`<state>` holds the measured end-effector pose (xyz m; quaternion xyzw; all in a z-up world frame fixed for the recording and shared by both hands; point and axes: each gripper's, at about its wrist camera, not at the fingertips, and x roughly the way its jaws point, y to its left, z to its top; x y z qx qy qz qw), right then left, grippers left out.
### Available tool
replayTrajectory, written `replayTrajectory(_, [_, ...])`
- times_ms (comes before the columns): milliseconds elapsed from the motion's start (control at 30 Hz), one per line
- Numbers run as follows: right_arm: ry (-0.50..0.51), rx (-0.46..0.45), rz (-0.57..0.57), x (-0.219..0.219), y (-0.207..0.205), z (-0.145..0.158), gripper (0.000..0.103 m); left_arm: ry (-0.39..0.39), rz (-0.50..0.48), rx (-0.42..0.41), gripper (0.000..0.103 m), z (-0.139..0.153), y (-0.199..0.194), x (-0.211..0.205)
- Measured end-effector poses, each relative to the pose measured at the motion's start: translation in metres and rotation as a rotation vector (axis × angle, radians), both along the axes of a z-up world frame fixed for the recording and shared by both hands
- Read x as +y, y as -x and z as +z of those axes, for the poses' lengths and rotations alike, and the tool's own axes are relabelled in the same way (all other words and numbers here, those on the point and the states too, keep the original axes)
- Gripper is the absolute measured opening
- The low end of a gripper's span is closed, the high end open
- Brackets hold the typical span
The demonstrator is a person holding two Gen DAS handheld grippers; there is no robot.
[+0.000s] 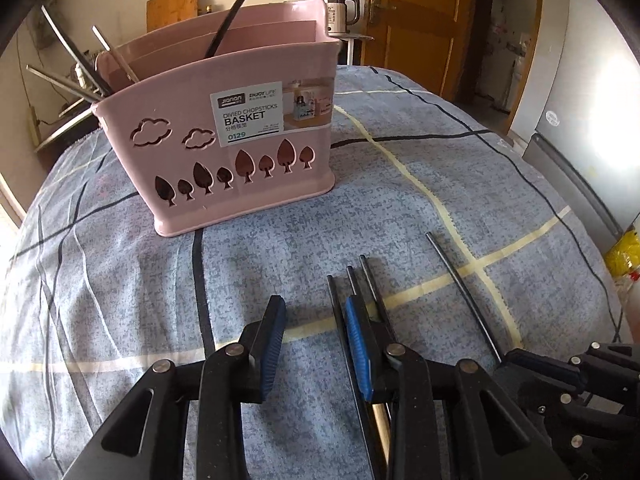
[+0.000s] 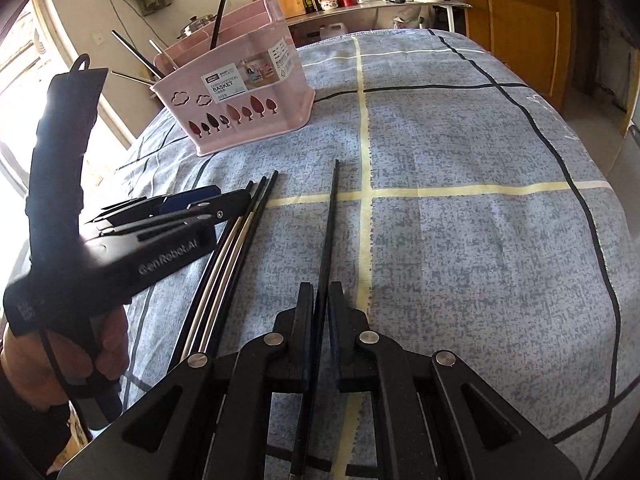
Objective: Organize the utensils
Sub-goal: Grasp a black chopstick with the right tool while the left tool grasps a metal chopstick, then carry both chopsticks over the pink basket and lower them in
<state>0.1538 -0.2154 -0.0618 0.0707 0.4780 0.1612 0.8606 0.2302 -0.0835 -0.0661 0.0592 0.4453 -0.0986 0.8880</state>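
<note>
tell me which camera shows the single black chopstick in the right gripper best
The right wrist view: the black chopstick runs up the middle, clamped between the shut right gripper pads, tip visible. The left wrist view shows it only off to the side, with its lower end meeting the gripper at the frame's edge.

Your work surface is a table under a blue-grey checked cloth (image 2: 460,240) with cream and black lines. On it stands the pink chopstick basket (image 1: 224,160), upright toward the far left. Nearer you, a cluster of chopsticks (image 2: 224,240) lies flat on the cloth, one black chopstick (image 2: 330,220) just beside it.
</note>
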Motion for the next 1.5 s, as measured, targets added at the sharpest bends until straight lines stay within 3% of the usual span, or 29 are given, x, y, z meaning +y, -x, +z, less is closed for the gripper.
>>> replayTrajectory(67, [0.001, 0.0, 0.0, -0.001, 0.0, 0.0, 0.007, 0.002, 0.002, 0.001, 0.028, 0.0, 0.001, 0.002])
replayTrajectory(133, [0.005, 0.001, 0.001, -0.001, 0.001, 0.0, 0.007, -0.002, 0.014, 0.007, 0.007, 0.001, 0.003, 0.009])
replayTrajectory(333, [0.007, 0.007, -0.006, -0.007, 0.003, 0.002, 0.007, 0.029, 0.076, 0.033, 0.006, 0.002, 0.016, 0.061])
replayTrajectory(433, [0.006, 0.015, 0.0, -0.008, 0.001, 0.003, 0.007, 0.102, 0.126, 0.051, 0.006, 0.002, 0.024, 0.092])
replayTrajectory(600, [0.047, 0.019, 0.013, -0.002, -0.011, 0.005, 0.009, 0.142, 0.173, 0.063, 0.008, 0.002, 0.03, 0.119])
replayTrajectory(767, [0.089, 0.024, 0.027, 0.008, -0.036, 0.005, 0.009, 0.151, 0.184, 0.097, 0.009, 0.005, 0.033, 0.128])
replayTrajectory(933, [0.119, 0.047, 0.04, 0.015, -0.062, 0.004, 0.009, 0.191, 0.206, 0.14, 0.023, 0.008, 0.03, 0.123])
replayTrajectory(1167, [0.134, 0.056, 0.05, 0.02, -0.08, 0.003, 0.009, 0.223, 0.232, 0.141, 0.023, 0.006, 0.027, 0.126])
replayTrajectory(1333, [0.158, 0.057, 0.061, 0.023, -0.083, 0.003, 0.006, 0.158, 0.236, 0.124, 0.006, 0.006, 0.019, 0.124])
replayTrajectory(1500, [0.113, 0.048, 0.06, 0.02, -0.078, 0.011, 0.005, 0.185, 0.233, 0.133, 0.005, 0.012, 0.013, 0.13])
